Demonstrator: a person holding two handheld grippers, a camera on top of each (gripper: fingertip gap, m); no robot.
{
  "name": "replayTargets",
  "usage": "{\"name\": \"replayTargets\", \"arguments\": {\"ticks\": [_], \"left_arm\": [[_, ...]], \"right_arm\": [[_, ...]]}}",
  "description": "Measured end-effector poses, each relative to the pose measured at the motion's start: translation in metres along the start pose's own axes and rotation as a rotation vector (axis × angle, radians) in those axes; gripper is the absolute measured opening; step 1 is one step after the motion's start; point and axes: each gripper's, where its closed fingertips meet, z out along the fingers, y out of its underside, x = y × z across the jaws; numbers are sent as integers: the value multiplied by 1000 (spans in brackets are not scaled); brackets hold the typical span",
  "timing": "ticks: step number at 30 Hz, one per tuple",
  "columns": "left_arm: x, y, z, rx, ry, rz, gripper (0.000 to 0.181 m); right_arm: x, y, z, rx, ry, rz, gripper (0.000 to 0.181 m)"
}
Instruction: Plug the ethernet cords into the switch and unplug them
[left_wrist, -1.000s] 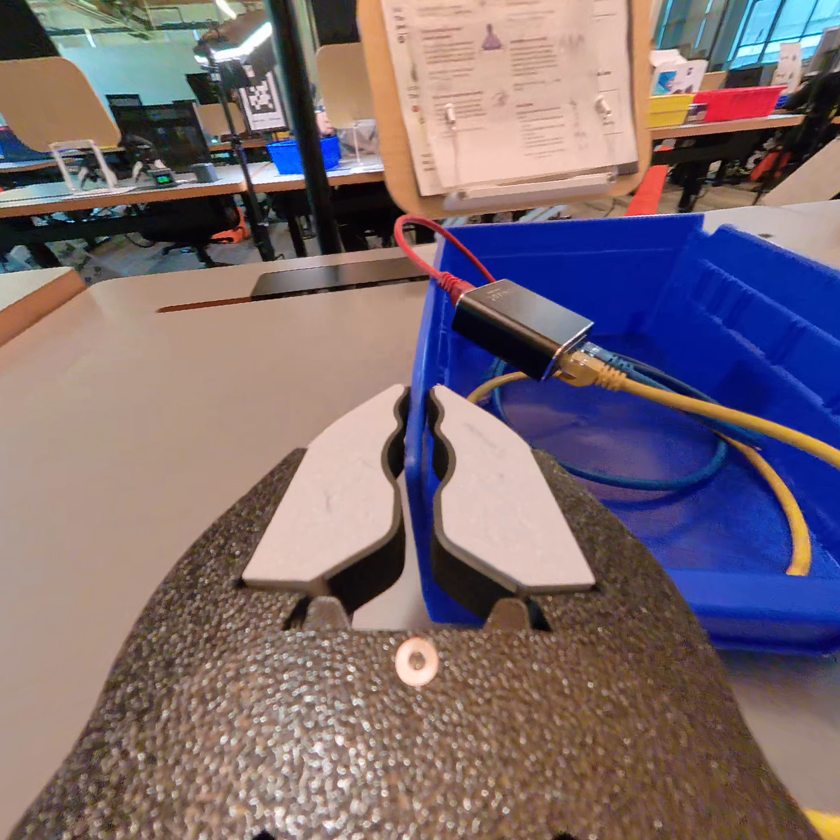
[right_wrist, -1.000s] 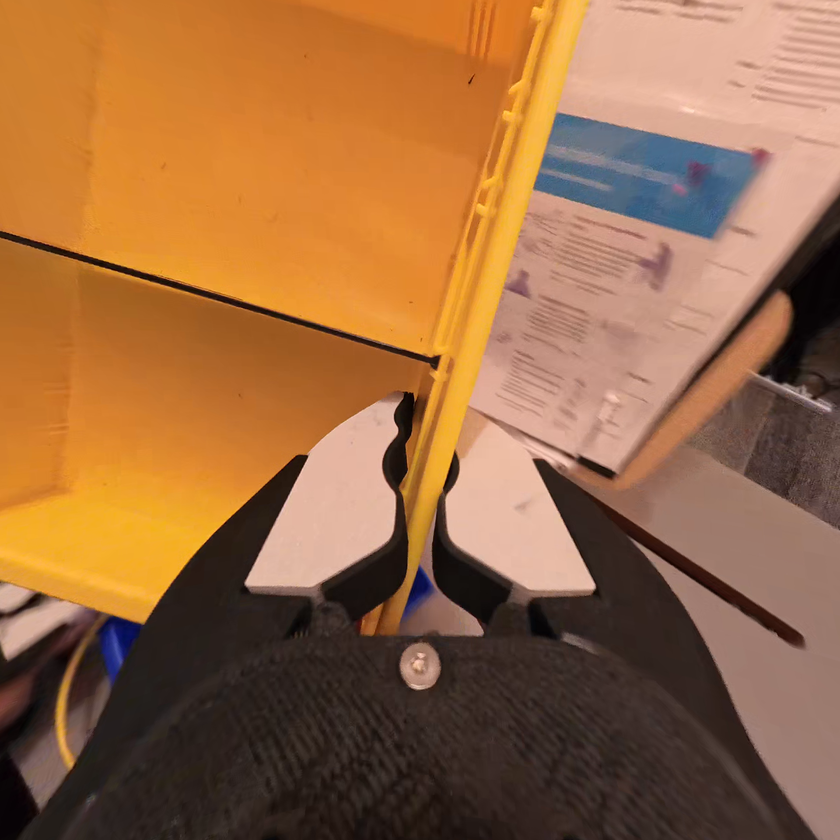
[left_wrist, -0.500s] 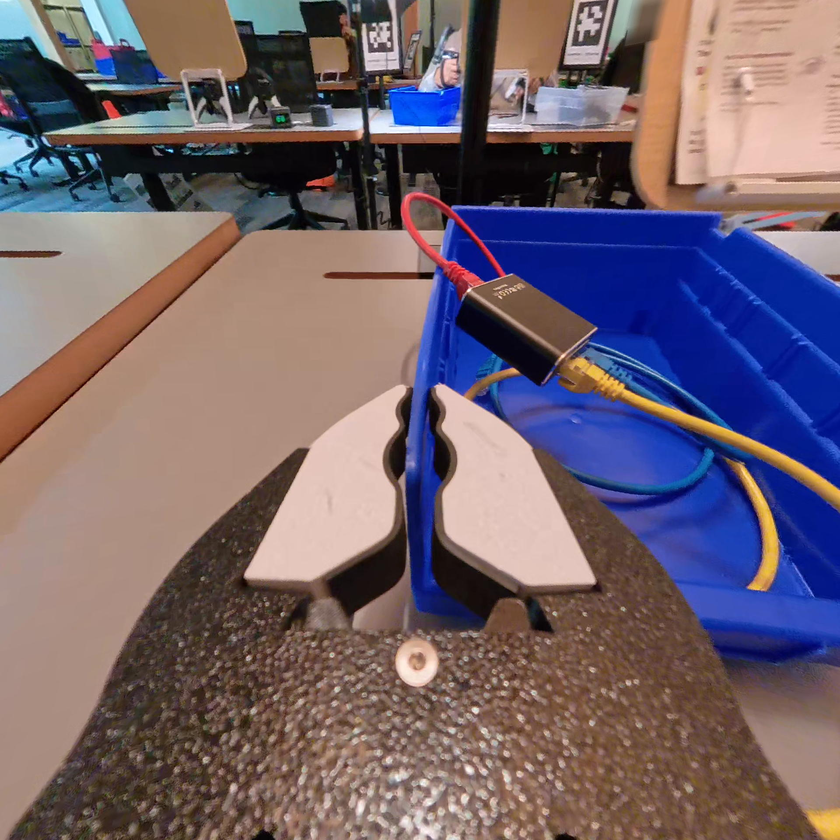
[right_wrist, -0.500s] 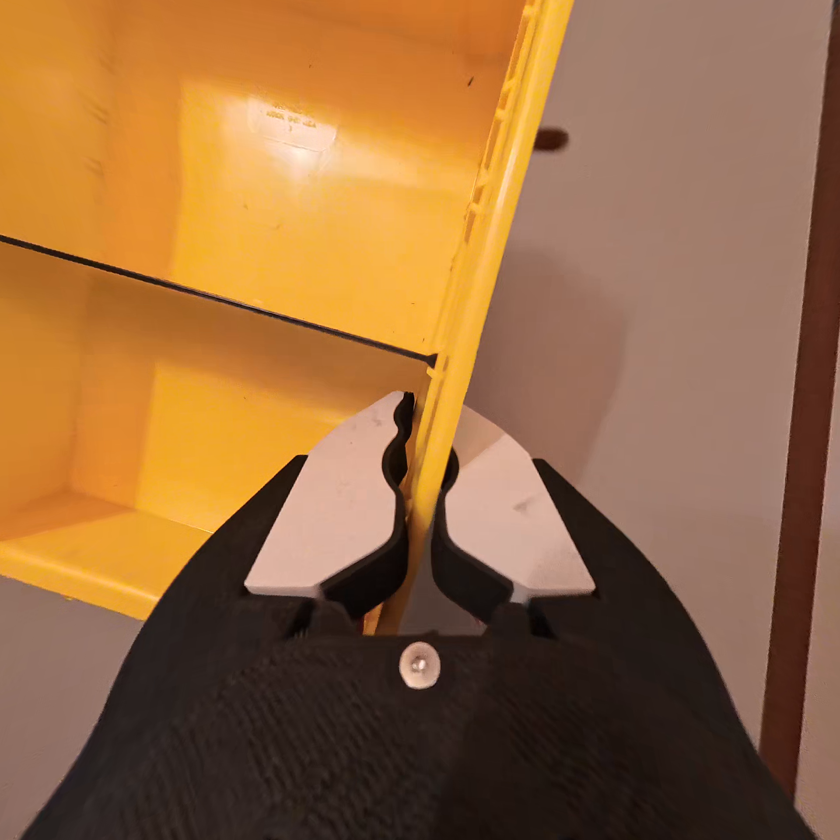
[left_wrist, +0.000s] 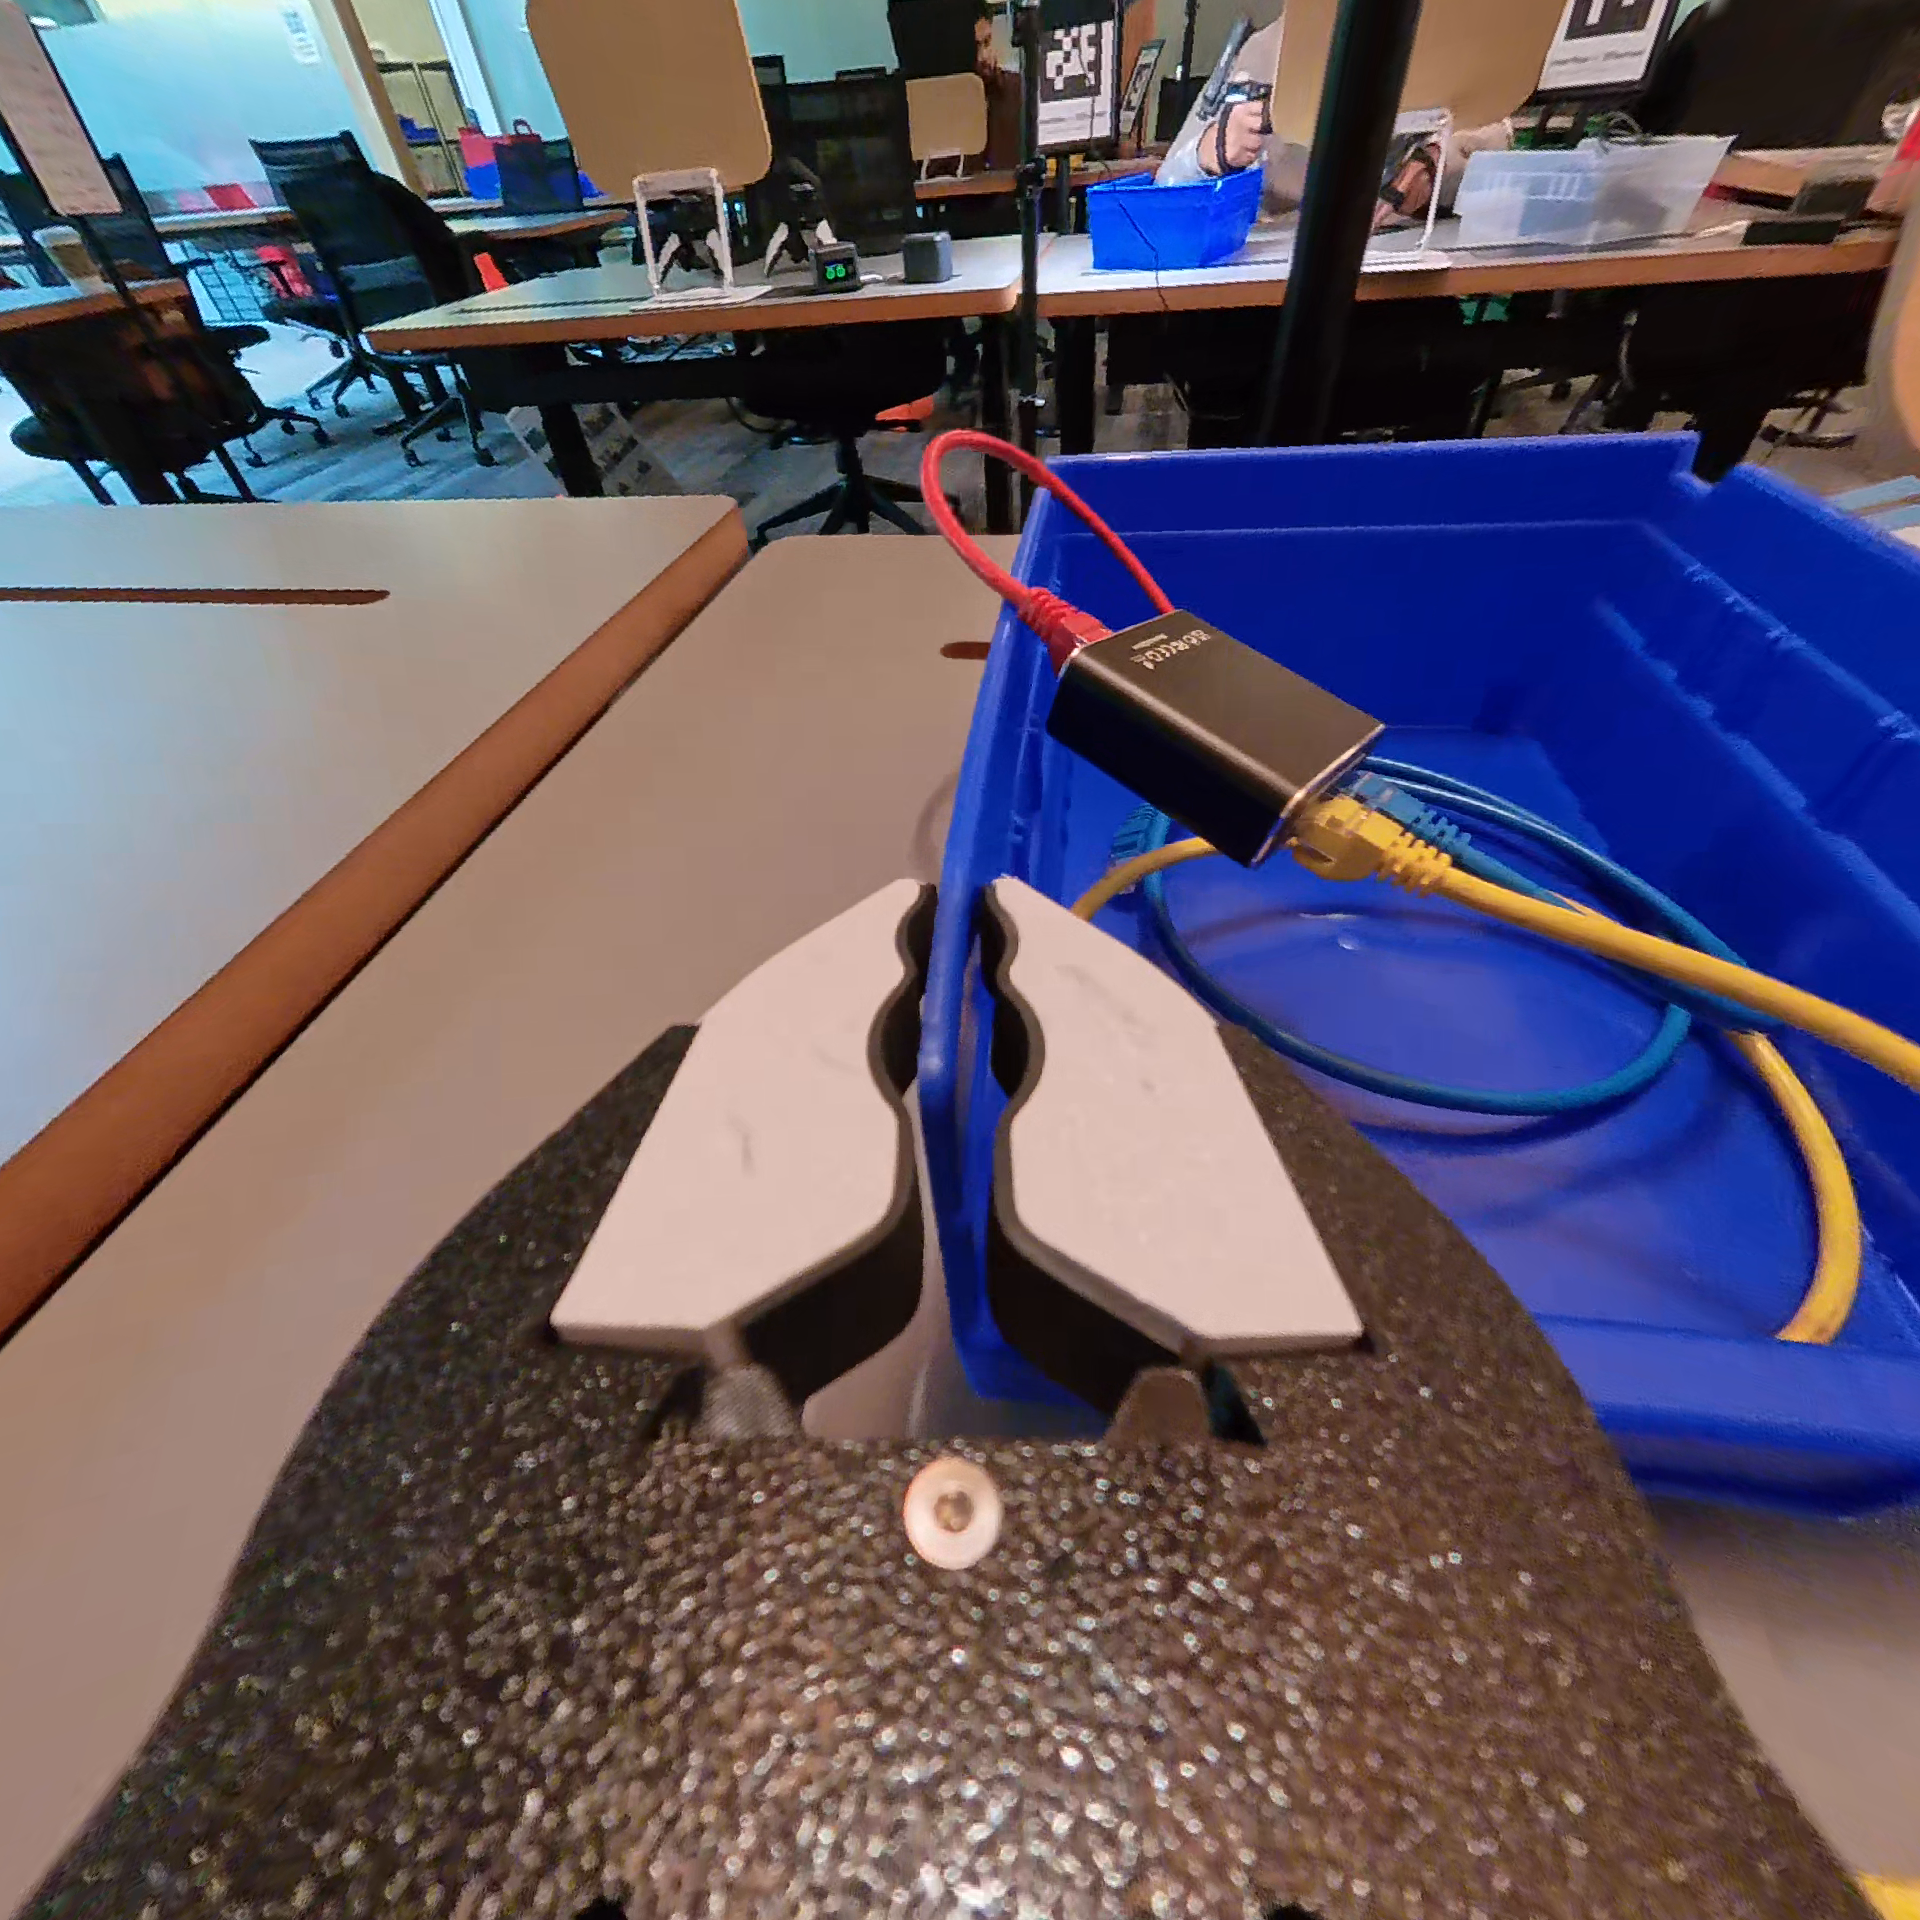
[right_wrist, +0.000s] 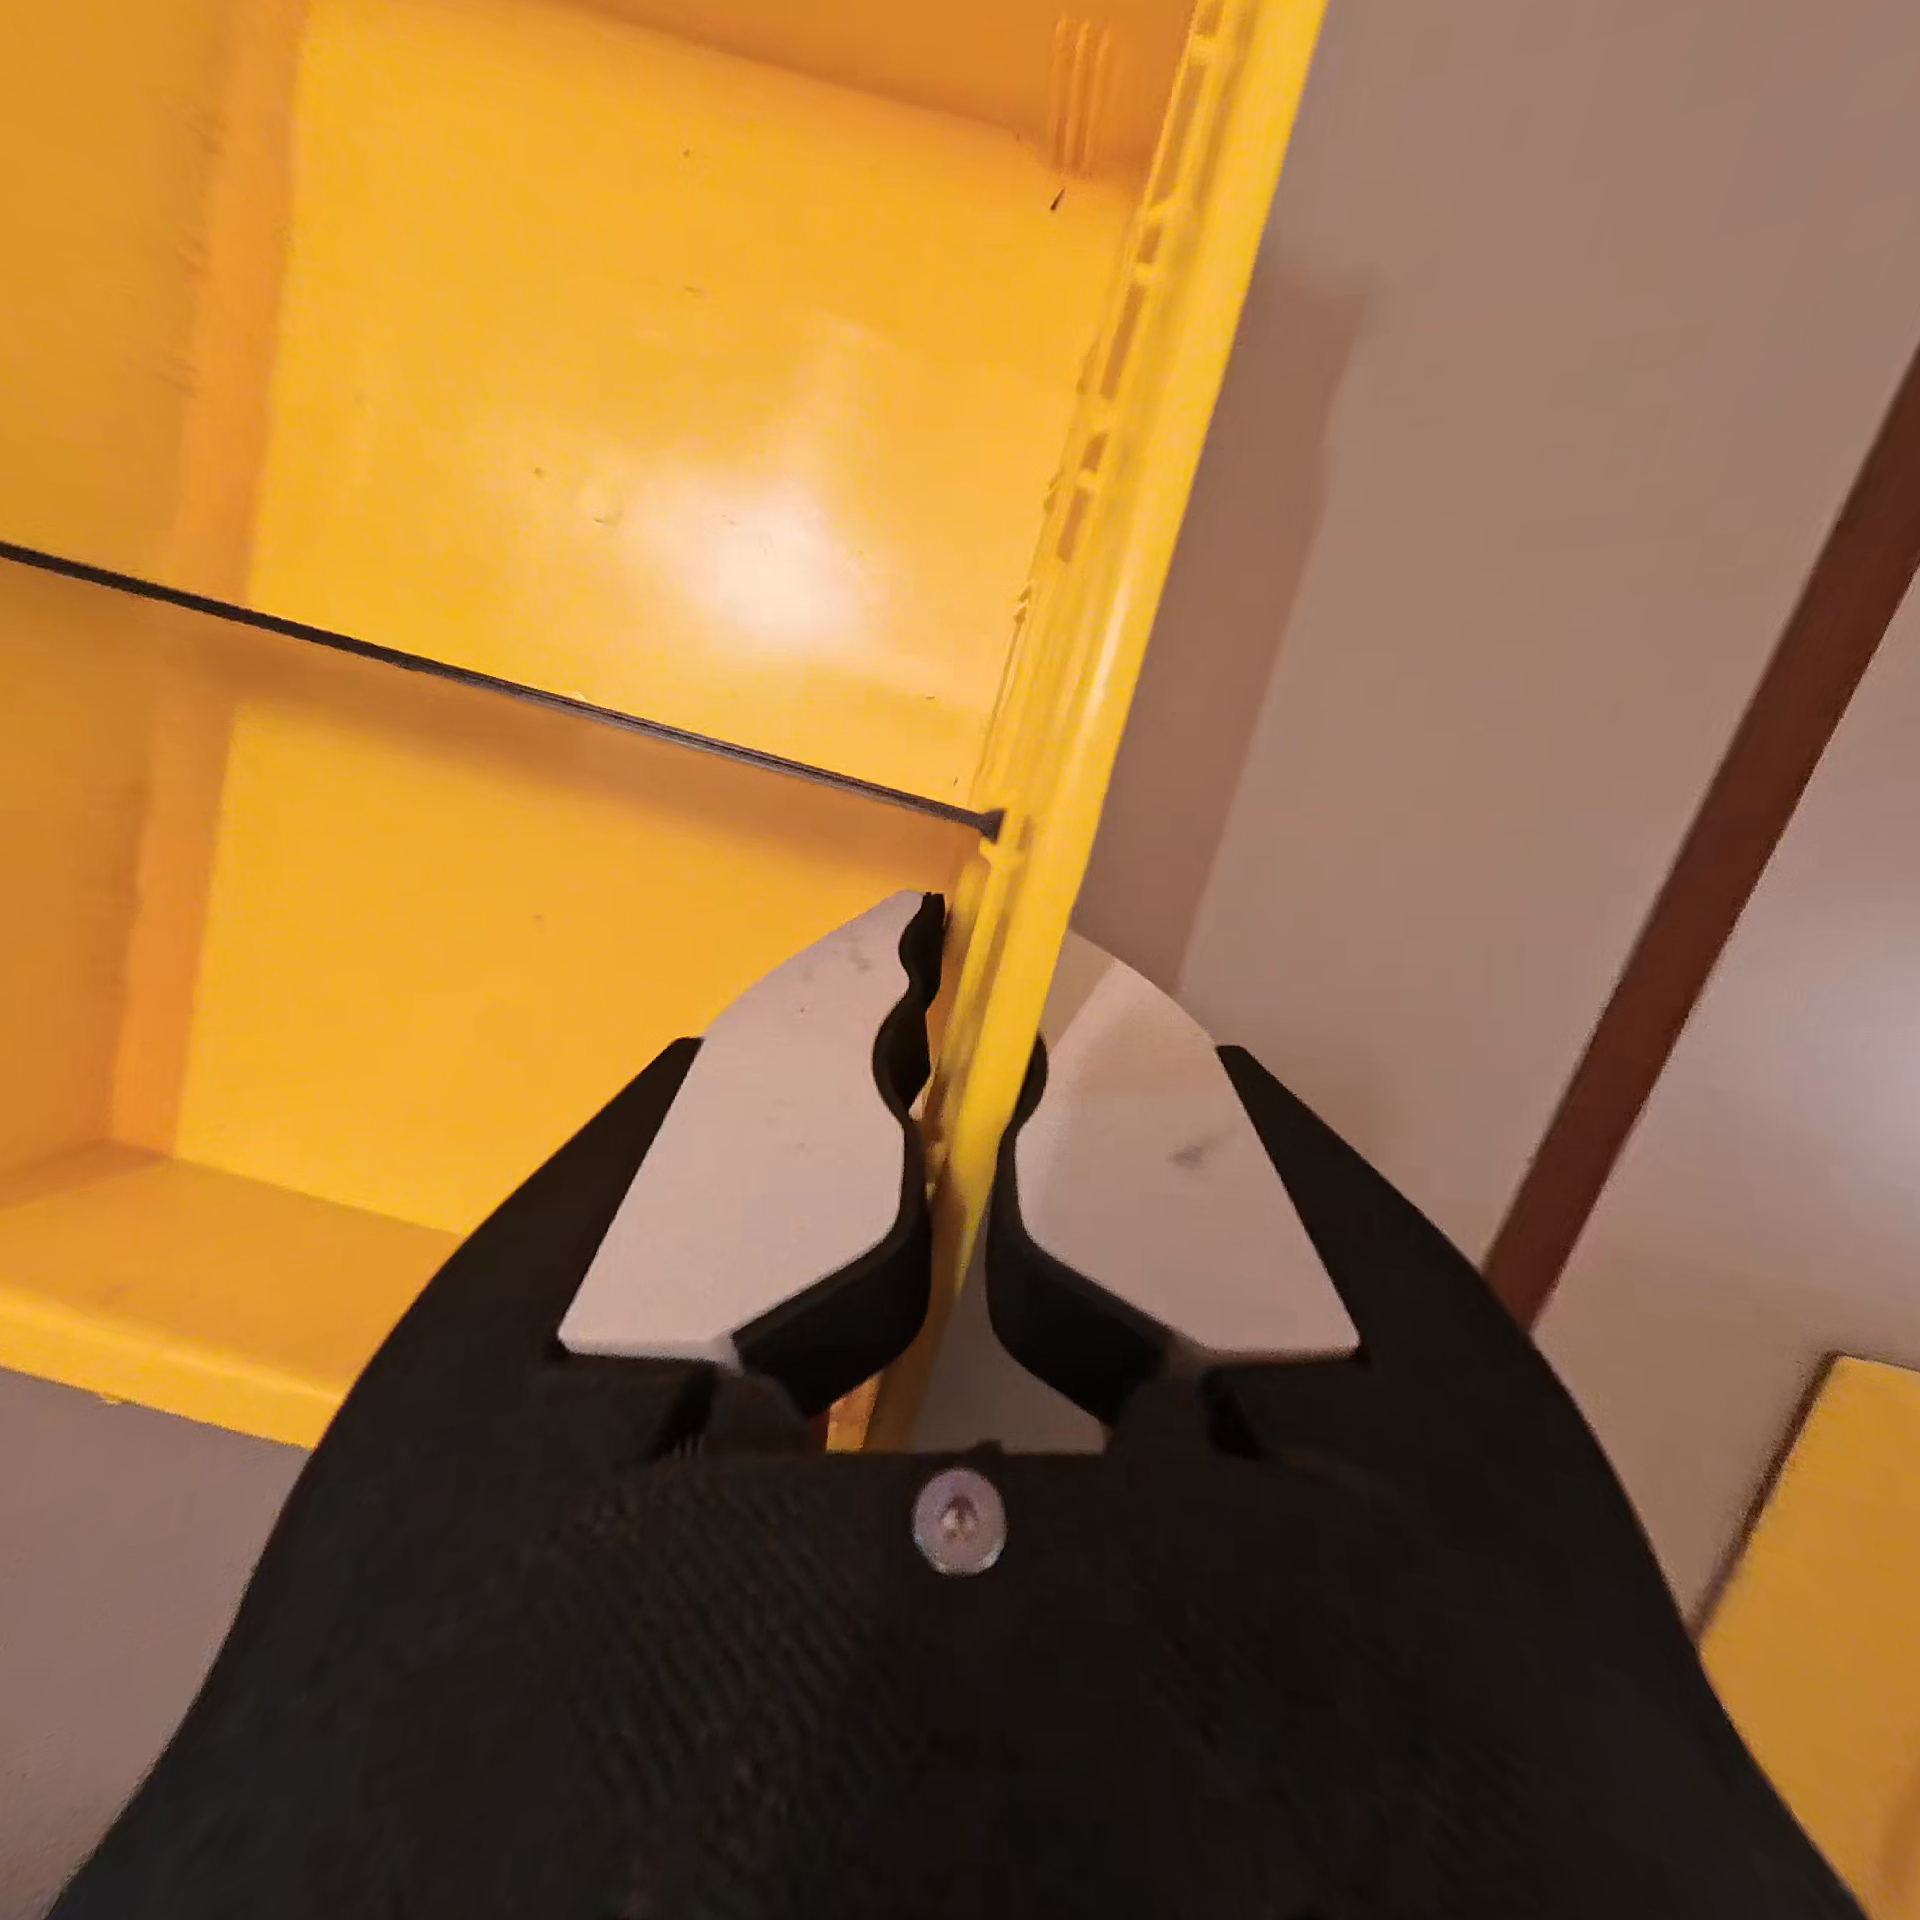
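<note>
Both bins have swung round since a second ago: left gripper (left_wrist: 951, 914) clamps the blue bin (left_wrist: 1455, 582) wall, right gripper (right_wrist: 971, 935) the yellow bin (right_wrist: 623, 436) wall. Jaws pinch thin rims — either could slip (switch (left_wrist: 1205, 732), cords plugged, perches on the blue rim above the surface (left_wrist: 623, 831)) and tumble.

Blue bin (left_wrist: 1455, 540) swung rightward from paper stand; yellow bin (right_wrist: 623, 468) lowered over grey tabletop (right_wrist: 1455, 520).
</note>
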Motion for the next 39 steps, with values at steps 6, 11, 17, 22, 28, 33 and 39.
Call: {"name": "replayTargets", "arguments": {"ticks": [6,11,17,22,28,33,39], "left_arm": [[-17,-2,15,1,-16,-16,7],[-20,-5,14,-49,43,-83,17],[7,-37,-24,-106,82,-175,52],[71,-64,-25,-213,408,-688,54],[62,-45,23,-215,263,-1035,59],[58,-37,52,-198,195,-1088,60],[40,-9,62,-300,42,-1059,60]], "right_arm": [[28,0,-1,46,13,-24,7],[40,-8,-15,94,206,-99,66],[-7,-39,-111,430,487,-217,90],[-165,-49,-141,775,90,-340,86],[-294,-29,-118,887,-265,-440,82],[-327,-17,-96,841,-330,-508,84],[-331,-12,-98,870,-388,-480,82]]}}
